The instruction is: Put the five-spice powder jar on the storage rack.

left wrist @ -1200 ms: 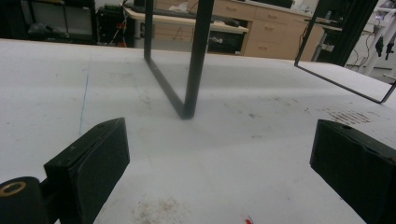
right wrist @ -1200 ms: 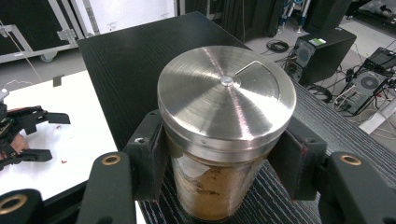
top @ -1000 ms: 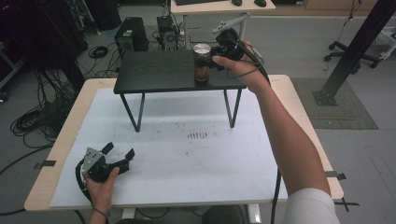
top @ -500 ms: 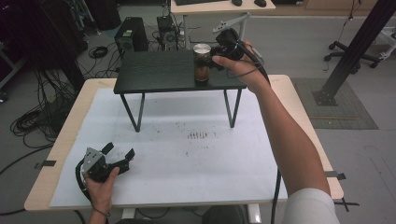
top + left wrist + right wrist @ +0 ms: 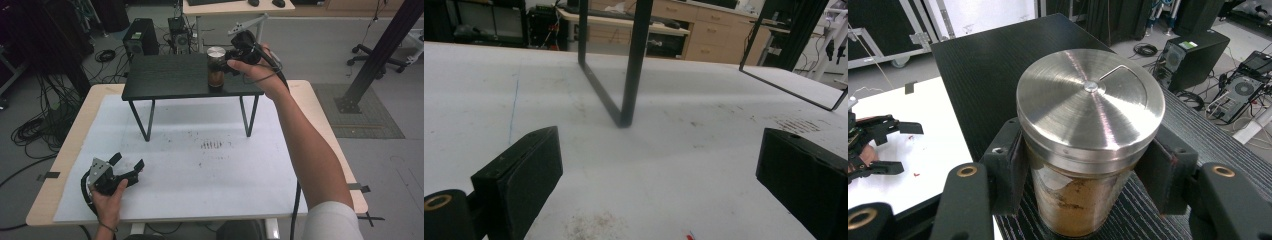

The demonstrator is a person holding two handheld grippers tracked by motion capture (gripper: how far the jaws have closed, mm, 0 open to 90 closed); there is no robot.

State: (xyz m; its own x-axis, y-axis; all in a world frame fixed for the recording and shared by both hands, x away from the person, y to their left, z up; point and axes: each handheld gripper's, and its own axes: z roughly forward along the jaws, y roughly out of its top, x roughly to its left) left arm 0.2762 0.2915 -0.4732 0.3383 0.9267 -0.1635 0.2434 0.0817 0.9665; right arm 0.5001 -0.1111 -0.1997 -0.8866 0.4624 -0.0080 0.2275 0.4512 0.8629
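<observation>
Low over the white table sheet (image 5: 664,165), two black jaws spread wide with nothing between. Dead ahead, a black stand leg (image 5: 634,60) planted on the sheet; brown specks (image 5: 591,222) scattered close in front.

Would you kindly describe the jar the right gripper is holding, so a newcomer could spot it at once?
Find the small black shelf standing on thin legs at the far side of the white-topped table. Near its front right edge stands a glass jar with brown contents, the right gripper shut on it just under its lid. Its round brushed-metal lid is the shelf's one shiny thing.
</observation>
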